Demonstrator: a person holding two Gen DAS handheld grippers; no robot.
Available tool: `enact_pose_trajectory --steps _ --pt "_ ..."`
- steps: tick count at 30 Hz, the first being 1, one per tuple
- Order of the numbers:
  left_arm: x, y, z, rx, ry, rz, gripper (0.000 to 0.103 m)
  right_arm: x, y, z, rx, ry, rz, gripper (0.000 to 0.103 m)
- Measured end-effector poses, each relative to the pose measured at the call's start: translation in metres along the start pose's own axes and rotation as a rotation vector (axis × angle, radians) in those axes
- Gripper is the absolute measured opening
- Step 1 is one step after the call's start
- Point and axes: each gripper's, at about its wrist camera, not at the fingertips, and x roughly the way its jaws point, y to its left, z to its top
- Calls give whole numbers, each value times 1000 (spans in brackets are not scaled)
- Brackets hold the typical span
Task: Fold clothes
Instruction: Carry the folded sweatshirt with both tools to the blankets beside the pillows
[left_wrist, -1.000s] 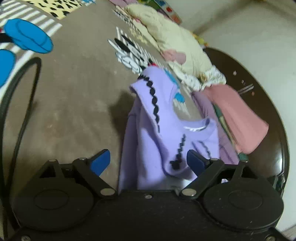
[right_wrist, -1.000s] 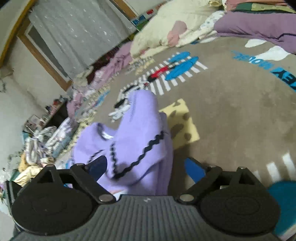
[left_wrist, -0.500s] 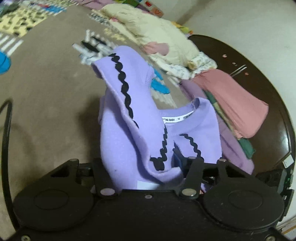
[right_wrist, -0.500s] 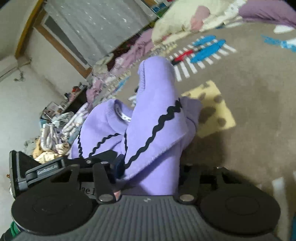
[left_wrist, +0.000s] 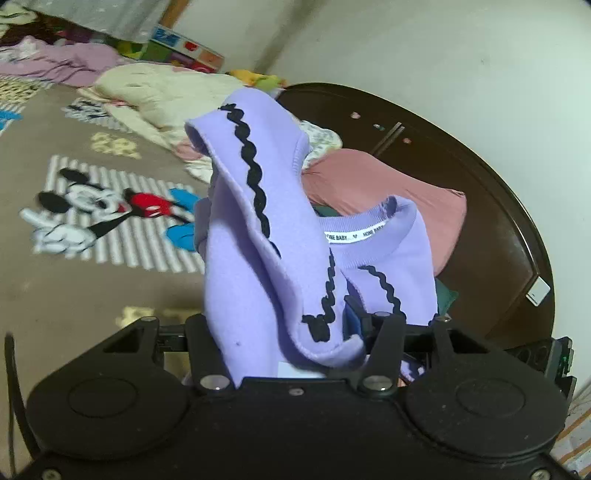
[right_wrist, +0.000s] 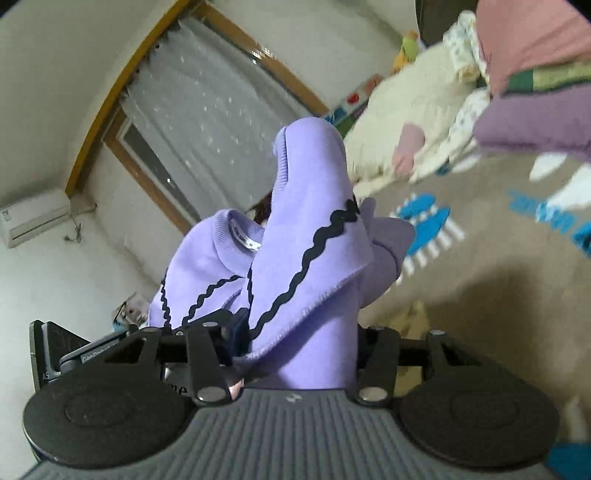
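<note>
A lilac child's sweater with black wavy trim and a white neck label hangs between both grippers, lifted off the brown rug. My left gripper is shut on one bunch of its fabric. My right gripper is shut on another bunch of the same sweater. The fabric covers most of the fingers. Each gripper shows at the edge of the other's view: the right one and the left one.
The rug has a cartoon mouse print. A dark round wooden table stands behind it. A pink garment, a cream quilt and a purple garment lie in piles. A curtained window is on the wall.
Both grippers closed on the sweater and raised it off the rug. The views tilted up toward the wall and the window.
</note>
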Motion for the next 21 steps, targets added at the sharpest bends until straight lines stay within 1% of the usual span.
enact_pose_trajectory --steps 2,4,7,9,11,14,18,21 --pt "19 -6 11 34 4 -9 51 -3 -6 13 -6 -28 -14 52" --pt "40 -7 21 38 17 -26 51 -5 -12 26 -11 -56 -28 52" --pt "82 2 36 -12 52 -64 51 -9 -21 46 -20 -97 -48 52" --pt "110 8 42 -49 70 -87 51 -3 -37 62 -20 -113 -75 52" --pt "137 13 47 -86 78 -100 51 9 -56 78 -22 -115 -101 52" --pt "177 22 51 -163 77 -108 51 29 -92 107 -6 -93 -122 52" --pt "224 30 51 -272 37 -119 50 56 -130 147 -40 -52 -145 52" --pt "254 30 49 -334 4 -135 50 72 -156 177 -61 -34 -141 52"
